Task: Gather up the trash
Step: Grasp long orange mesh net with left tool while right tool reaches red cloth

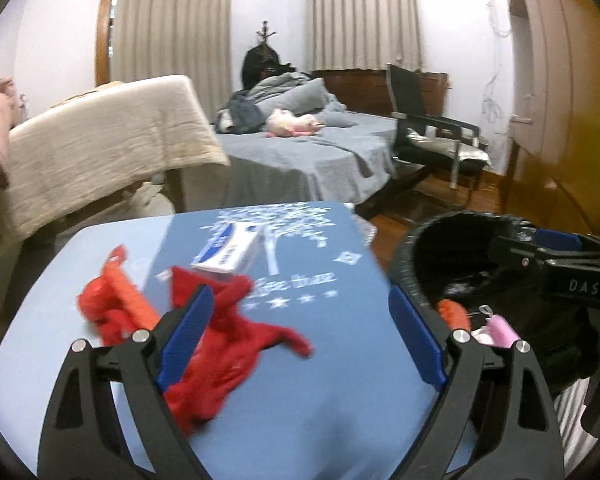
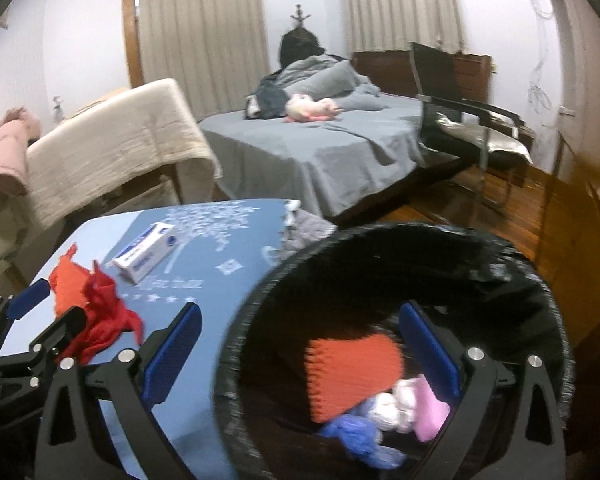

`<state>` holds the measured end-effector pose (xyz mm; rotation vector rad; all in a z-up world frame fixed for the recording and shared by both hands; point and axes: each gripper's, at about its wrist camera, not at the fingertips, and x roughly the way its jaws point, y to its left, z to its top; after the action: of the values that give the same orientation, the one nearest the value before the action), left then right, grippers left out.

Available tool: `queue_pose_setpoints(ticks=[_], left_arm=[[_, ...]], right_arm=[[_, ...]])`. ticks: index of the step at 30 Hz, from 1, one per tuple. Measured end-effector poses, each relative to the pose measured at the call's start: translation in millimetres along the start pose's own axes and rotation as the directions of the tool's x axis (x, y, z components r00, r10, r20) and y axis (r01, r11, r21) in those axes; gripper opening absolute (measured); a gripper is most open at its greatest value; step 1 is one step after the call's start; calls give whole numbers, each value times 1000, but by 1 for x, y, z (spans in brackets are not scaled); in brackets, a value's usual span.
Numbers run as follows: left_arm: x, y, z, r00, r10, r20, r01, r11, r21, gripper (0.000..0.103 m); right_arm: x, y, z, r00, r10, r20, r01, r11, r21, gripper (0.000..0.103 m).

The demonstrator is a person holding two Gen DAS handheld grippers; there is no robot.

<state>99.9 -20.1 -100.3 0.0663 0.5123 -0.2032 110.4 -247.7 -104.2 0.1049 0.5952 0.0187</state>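
Trash is split between table and bin right now. Left wrist view: the left gripper (image 1: 300,340) has its jaws spread wide with nothing pinched, and the crumpled red wrapper (image 1: 236,340) lies on the blue table (image 1: 340,380) at the left blue pad and partly behind it, trailing toward the middle of the gap. A second red-orange scrap (image 1: 108,300) sits further left, and a white-and-blue carton (image 1: 232,252) lies beyond, long axis running away and to the right; its print is too blurred to read. White lettering on the table looks like "coffee time", not certain. "DAS" reads clearly on the right gripper's (image 1: 560,252) body over the black bin (image 1: 404,276).

Right wrist view: the right gripper (image 2: 300,364) hangs open and empty over the bin, where orange (image 2: 352,372), pink (image 2: 430,412), white (image 2: 392,404) and blue (image 2: 356,436) scraps lie. My call: the left is nearer the wrapper.
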Motion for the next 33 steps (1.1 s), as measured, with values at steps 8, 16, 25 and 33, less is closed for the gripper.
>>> queue_pose_setpoints(ticks=[8,16,25,33], left_arm=[[-2,44,-4,995,103,-8,-103,993,-61,87],[15,77,-9,987,148,-56,-154,981,-120,77],[37,97,-14,983,150,-111,-166,974,-156,62],[55,109,-17,975,133,-178,-168,967,-194,38]], right_arm=[[17,40,1,998,61,-6,-61,997,-48,97],[35,69,-2,994,109,-13,-110,991,-71,97],[49,87,-4,991,132,-34,-135,985,-104,97],[56,93,-5,988,145,-52,-150,982,-113,97]])
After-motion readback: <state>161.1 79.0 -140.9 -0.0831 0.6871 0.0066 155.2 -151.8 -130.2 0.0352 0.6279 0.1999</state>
